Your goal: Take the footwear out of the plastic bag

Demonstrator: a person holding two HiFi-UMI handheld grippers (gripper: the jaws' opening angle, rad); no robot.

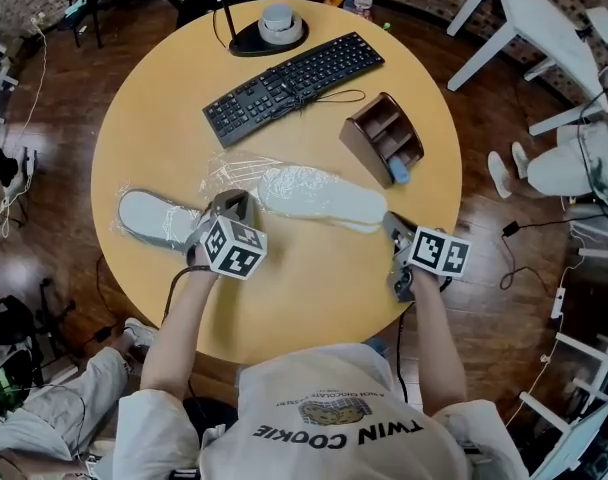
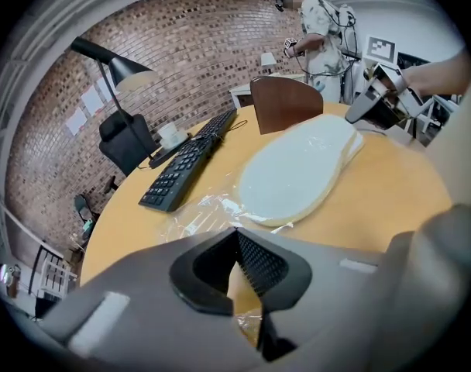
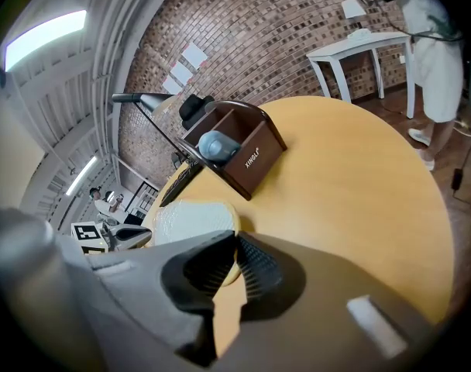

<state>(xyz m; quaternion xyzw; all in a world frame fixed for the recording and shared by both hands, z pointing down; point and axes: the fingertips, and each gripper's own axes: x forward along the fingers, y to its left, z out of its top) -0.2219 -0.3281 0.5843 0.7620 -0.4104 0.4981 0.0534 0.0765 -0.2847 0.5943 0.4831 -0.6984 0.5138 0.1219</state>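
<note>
Table (image 1: pixel 314 298): round, wooden top; it carries everything below.
Keyboard (image 1: pixel 292 86): black, lying slantwise toward the far edge.
White slipper (image 1: pixel 319 196): flat at the table's middle, crinkled clear film over it, so it is not out yet.
Grey slipper (image 1: pixel 149 218): near the left edge, with streaks of film across its inner end.
Bag (image 1: pixel 229 173): clear plastic, bunched between the two slippers and running on over the white one.
Box (image 1: pixel 376 133): brown desk organiser toward the right edge, divided into compartments. A blue thing (image 1: pixel 399 175) sits in the end compartment nearest the person; the other compartments look bare.
Lamp base (image 1: pixel 267 36): black, at the far edge, with a pale cup (image 1: pixel 277 20) standing on it.
Left gripper (image 1: pixel 232 206): clenched, tips together on the bag's film at the white slipper's left end.
Right gripper (image 1: pixel 391 225): clenched, tips together right at the white slipper's right end. I cannot tell whether film is pinched there.
</note>
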